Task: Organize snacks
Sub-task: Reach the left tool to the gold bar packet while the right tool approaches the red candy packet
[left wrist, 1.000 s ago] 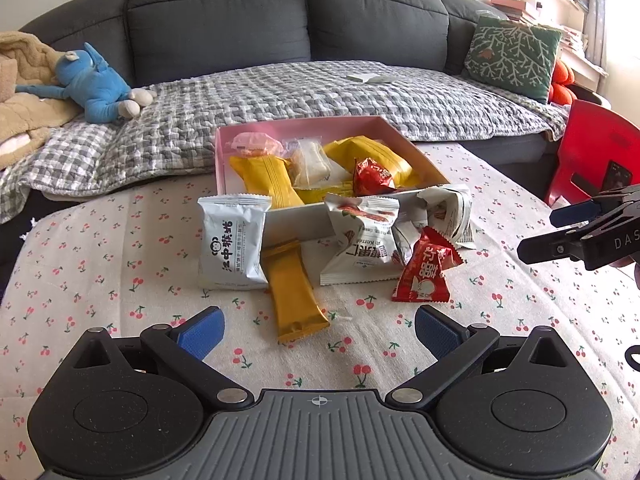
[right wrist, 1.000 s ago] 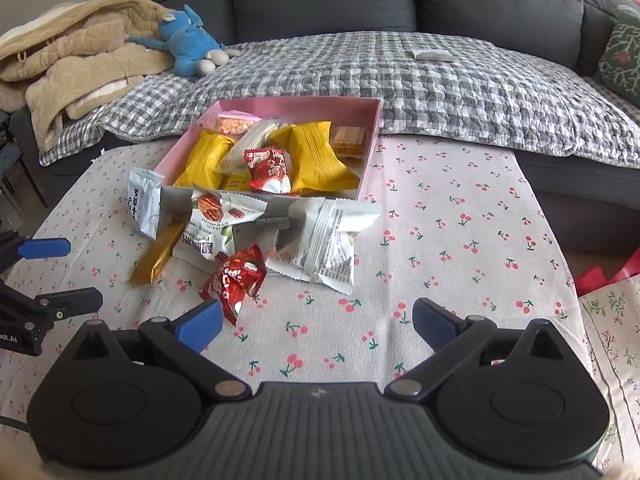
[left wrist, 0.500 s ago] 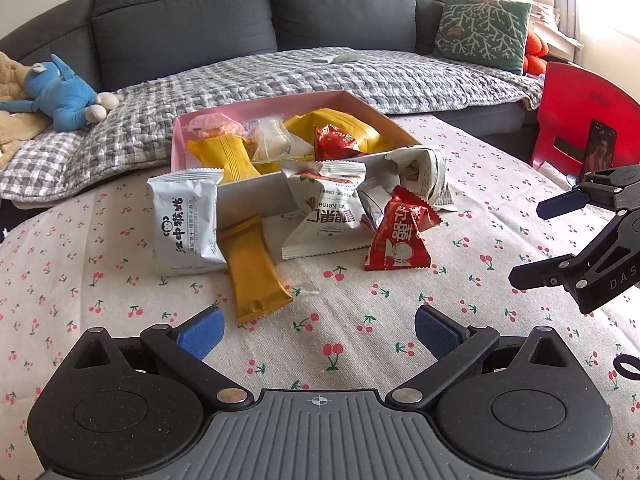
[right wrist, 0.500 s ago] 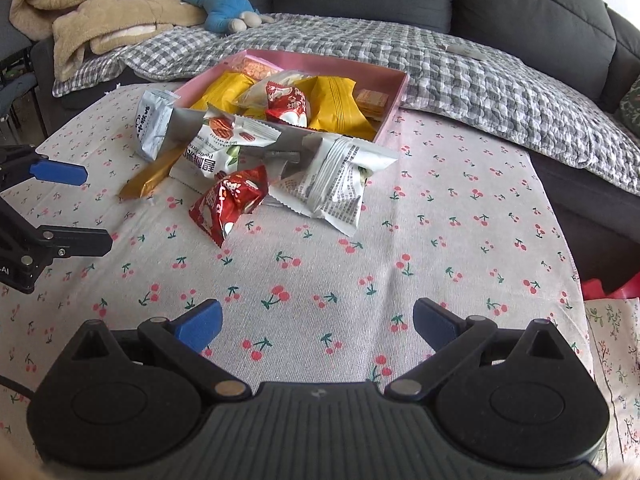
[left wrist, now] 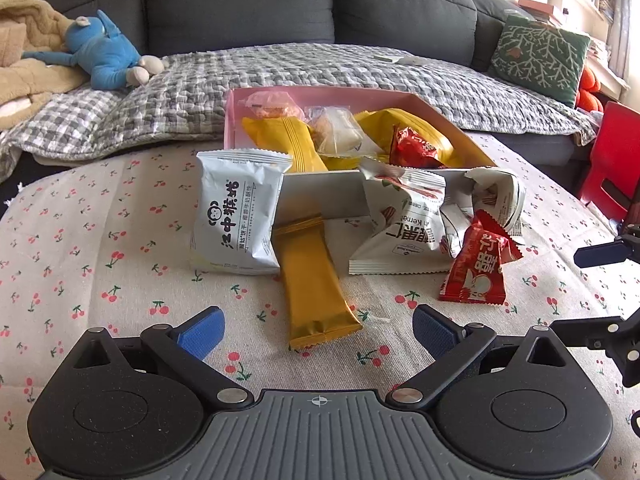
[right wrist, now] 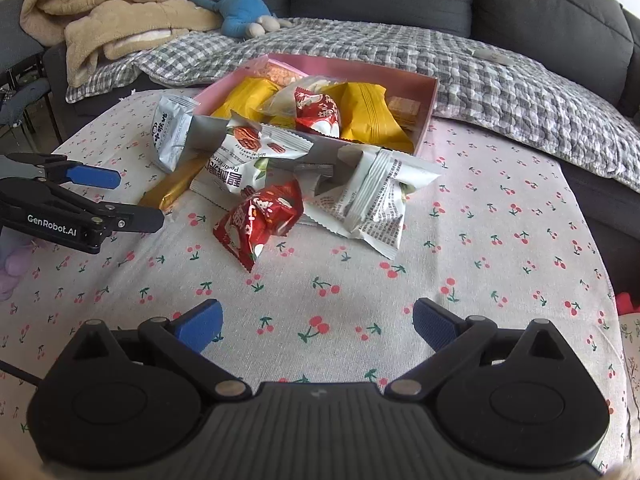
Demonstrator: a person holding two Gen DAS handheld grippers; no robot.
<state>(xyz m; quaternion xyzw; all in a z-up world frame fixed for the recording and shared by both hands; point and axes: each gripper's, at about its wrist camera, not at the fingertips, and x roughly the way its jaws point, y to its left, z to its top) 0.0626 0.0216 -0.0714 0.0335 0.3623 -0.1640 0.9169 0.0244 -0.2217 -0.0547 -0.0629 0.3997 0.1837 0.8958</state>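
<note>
A pink box [left wrist: 434, 110] holds yellow, red and clear snack packs. Loose packs lie on the cherry-print cloth in front of it: a white biscuit pack [left wrist: 240, 216], a gold bar [left wrist: 312, 280], a white nut pack [left wrist: 404, 236] and a red pack [left wrist: 480, 268]. My left gripper [left wrist: 318, 322] is open, and the near end of the gold bar lies just ahead of its fingers. My right gripper [right wrist: 316, 316] is open over bare cloth, short of the red pack [right wrist: 260, 220] and a white pack [right wrist: 376, 200]. Each gripper shows at the edge of the other's view.
The table's cloth [right wrist: 500, 280] has free room on the right and near sides. Behind the table a grey sofa carries a checked blanket [left wrist: 280, 76], a blue plush toy [left wrist: 104, 56] and a green cushion [left wrist: 540, 56]. A red chair [left wrist: 616, 160] stands at the right.
Both grippers have moved in closer to the loose packs. The gold bar now sits right before my left gripper's fingers. No pack has moved.
</note>
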